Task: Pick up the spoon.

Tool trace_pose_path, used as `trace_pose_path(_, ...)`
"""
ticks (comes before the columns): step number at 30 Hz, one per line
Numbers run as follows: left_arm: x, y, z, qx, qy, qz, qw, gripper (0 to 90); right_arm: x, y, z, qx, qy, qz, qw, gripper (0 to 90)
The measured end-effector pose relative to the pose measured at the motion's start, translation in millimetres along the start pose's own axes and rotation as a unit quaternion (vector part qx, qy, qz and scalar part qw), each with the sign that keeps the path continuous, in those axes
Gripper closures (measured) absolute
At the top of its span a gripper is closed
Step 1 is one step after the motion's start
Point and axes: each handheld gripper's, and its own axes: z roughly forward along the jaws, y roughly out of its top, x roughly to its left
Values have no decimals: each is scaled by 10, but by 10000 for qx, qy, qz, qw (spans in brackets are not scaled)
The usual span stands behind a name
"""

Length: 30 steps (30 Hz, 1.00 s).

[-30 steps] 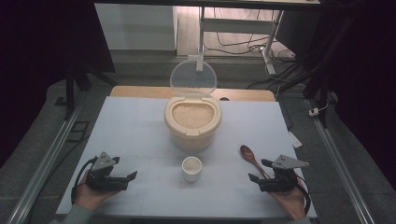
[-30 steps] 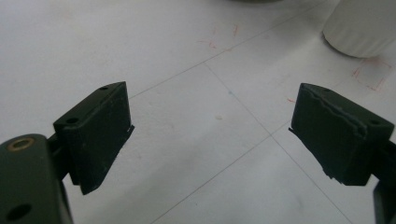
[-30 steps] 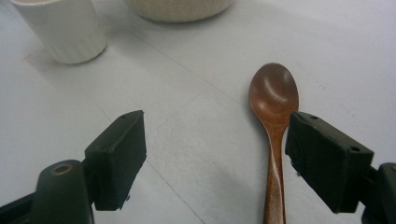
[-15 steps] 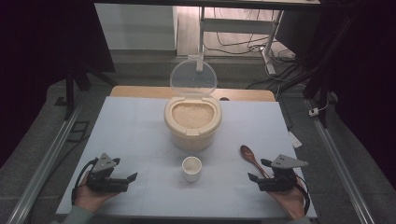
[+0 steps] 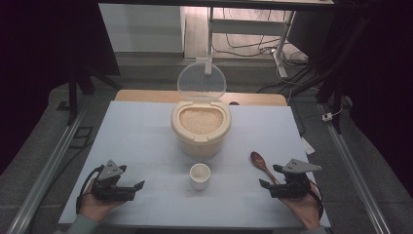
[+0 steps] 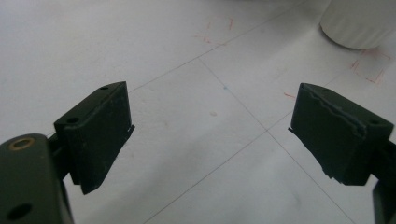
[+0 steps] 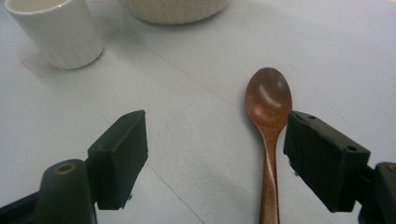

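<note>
A cream rice container (image 5: 200, 127), its clear lid (image 5: 201, 82) standing open, holds rice at the table's middle. In front of it stands a small white cup (image 5: 200, 176) (image 7: 56, 30). A brown wooden spoon (image 5: 261, 164) (image 7: 269, 121) lies right of the cup, bowl pointing away. My right gripper (image 5: 270, 176) (image 7: 215, 154) rests open at the front right, the spoon's handle just inside its right jaw. My left gripper (image 5: 135, 191) (image 6: 210, 135) rests open at the front left, over bare table, nothing between its jaws. The cup's base (image 6: 359, 23) shows at the top right of the left gripper view.
The white tabletop (image 5: 141, 141) has thin grid lines and faint red marks. A wooden board edge (image 5: 146, 96) runs along the table's far side. Metal rails (image 5: 46, 170) flank the table, and cables and a stand (image 5: 277, 53) lie on the floor beyond.
</note>
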Motion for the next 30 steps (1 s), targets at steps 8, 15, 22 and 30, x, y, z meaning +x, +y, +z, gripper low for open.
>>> trace_pose_path(8,3,-1,15,41,2,20,10000,127,5,174,-89,440,-132,54,9989,246)
trace_pose_path(15,2,0,31,70,-15,29,10000,127,-49,304,-151,757,-303,118,9966,273)
trace_pose_path(22,12,-10,50,115,-31,22,9999,126,-179,449,-116,1399,-484,332,9884,280)
trace_pose_path(30,30,-22,61,149,-22,21,9999,126,-302,462,36,2272,-542,566,9707,308)
